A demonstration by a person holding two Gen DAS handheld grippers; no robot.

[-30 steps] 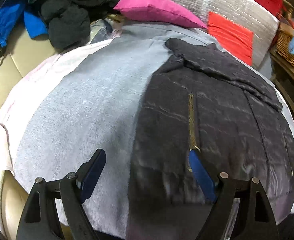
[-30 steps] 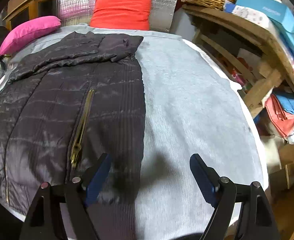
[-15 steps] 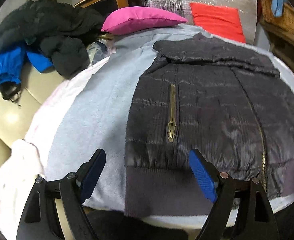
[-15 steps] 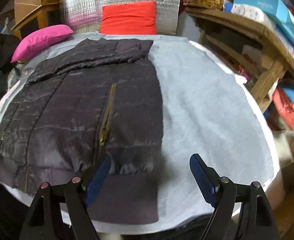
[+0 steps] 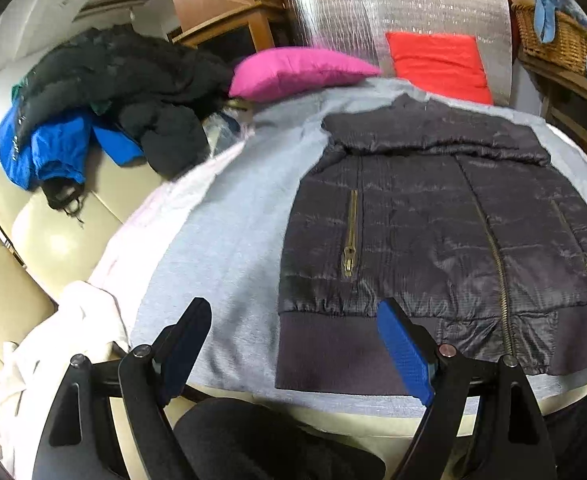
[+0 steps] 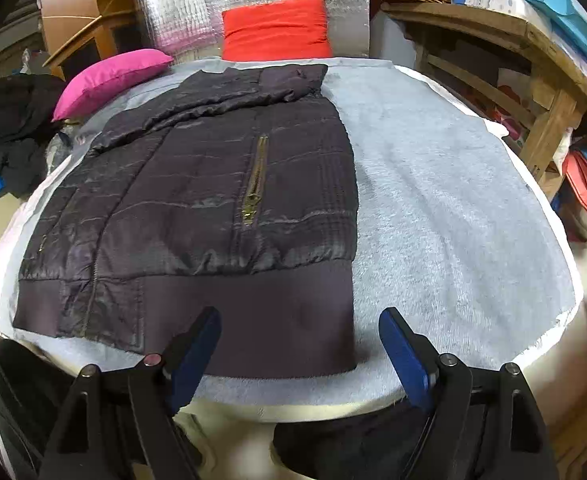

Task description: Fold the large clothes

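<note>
A pale grey blanket (image 6: 453,208) covers the work surface, with a pink cushion (image 5: 297,72) and a red cushion (image 6: 275,26) at its far end against silver insulation sheeting (image 5: 393,8). The dark quilted jacket (image 5: 433,232) lies flat on the blanket, front up, sleeves folded across the top, hem toward the camera. The left gripper (image 5: 297,350) and right gripper (image 6: 299,354) hover at the hem, jaws spread, holding nothing.
</note>
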